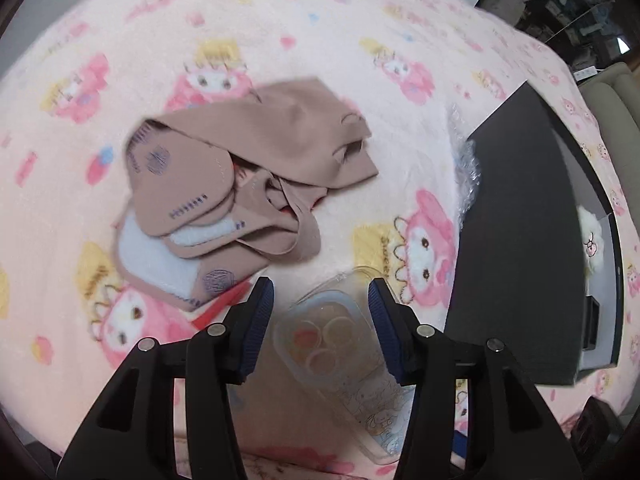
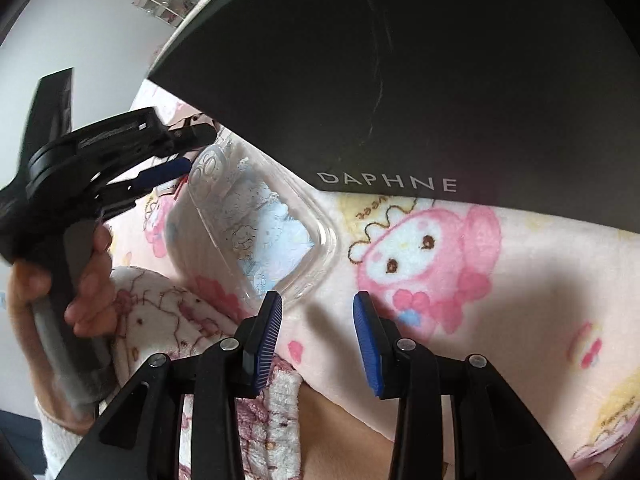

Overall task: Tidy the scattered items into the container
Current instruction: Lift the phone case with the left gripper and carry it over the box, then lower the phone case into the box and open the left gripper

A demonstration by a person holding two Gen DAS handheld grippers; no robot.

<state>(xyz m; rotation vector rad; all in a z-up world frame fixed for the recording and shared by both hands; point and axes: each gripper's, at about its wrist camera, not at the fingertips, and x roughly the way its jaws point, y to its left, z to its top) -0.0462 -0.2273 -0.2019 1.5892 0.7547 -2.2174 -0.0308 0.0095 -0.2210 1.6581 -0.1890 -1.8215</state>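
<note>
A clear plastic phone case printed with line-drawn cartoon figures [image 1: 344, 344] lies flat on a pink fleece blanket patterned with pink-hooded cartoon characters [image 1: 120, 60], just left of a dark grey cardboard box with "DAPHNE" in pale letters on its side [image 2: 400, 80]. In the left wrist view the left tool [image 1: 321, 320] hangs over the camera end of the case, its blue-padded fingers [image 1: 256, 332] apart on either side of it and not pressing it. Farther off and to the left lies a crumpled heap of tan fabric pieces with purple markings and pale blue patches [image 1: 240, 184], with a red edge showing beneath its near side. Between the heap and the box, crinkled clear bubble wrap [image 1: 466, 168] rests against the box's left wall, and a small white fluffy toy [image 1: 591, 236] shows inside the box at its right. In the right wrist view the right tool [image 2: 318, 324] hovers above the blanket just past the near corner of the case, its jaws apart with nothing between them. At the left of that view a hand [image 2: 86, 280] in a plush patterned sleeve [image 2: 168, 312] grips the handle of the left tool.
</note>
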